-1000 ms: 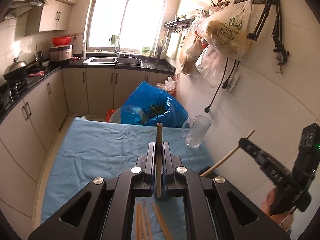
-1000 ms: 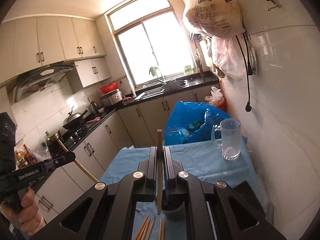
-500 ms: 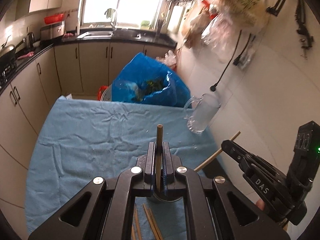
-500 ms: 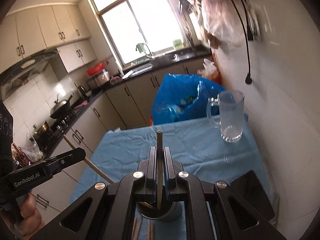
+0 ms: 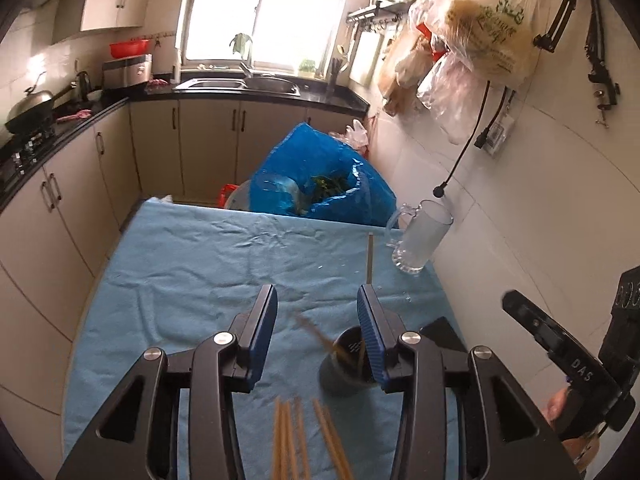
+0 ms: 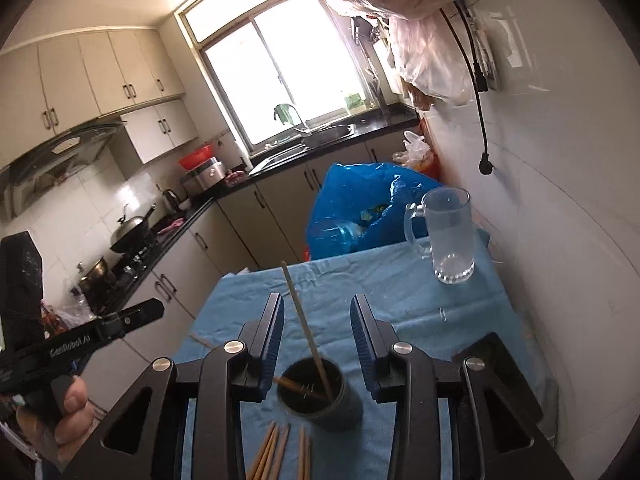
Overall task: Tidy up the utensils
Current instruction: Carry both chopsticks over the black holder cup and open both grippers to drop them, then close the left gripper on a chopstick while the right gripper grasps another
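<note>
Right wrist view: the right gripper (image 6: 317, 320) hangs over a dark holder cup (image 6: 320, 396) on the blue-clothed table (image 6: 400, 292), its jaws spread wide with nothing between the blue pads. One chopstick (image 6: 304, 320) stands tilted in the cup, its top leaning away from the camera; a second lies low across the cup's inside. Loose chopsticks (image 6: 280, 452) lie on the cloth just in front of the cup. A glass mug (image 6: 450, 240) stands near the wall, well apart from the cup. In the left wrist view, the left gripper (image 5: 318, 316) is likewise wide apart and empty, the cup (image 5: 348, 364) partly behind its right jaw, and a blurred chopstick (image 5: 316, 334) angles into the cup's rim.
</note>
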